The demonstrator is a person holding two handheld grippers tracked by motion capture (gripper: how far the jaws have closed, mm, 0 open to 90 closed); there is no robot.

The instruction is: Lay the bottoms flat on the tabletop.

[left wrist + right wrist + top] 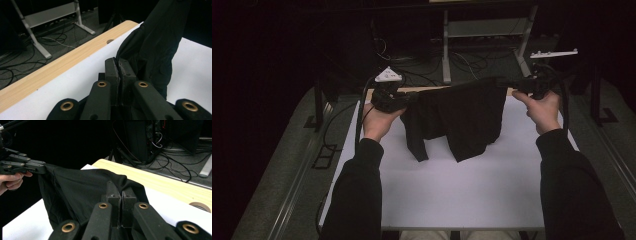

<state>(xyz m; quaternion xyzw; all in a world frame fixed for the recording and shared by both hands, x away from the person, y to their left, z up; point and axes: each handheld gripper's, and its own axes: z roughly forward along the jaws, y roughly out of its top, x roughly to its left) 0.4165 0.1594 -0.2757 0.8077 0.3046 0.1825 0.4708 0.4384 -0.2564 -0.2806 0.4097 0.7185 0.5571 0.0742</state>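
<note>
Forearms in dark sleeves frame the black garment (459, 117), which hangs stretched between both hands above the white surface (462, 190), its top edge running left to right and its lower part draping down. The left hand-held gripper (404, 98) and the right hand-held gripper (512, 82) are each clenched on an upper corner. No containers are in sight.

White table (462, 200) lies bare near the person — black garment (462, 120) hangs across the far half.
</note>
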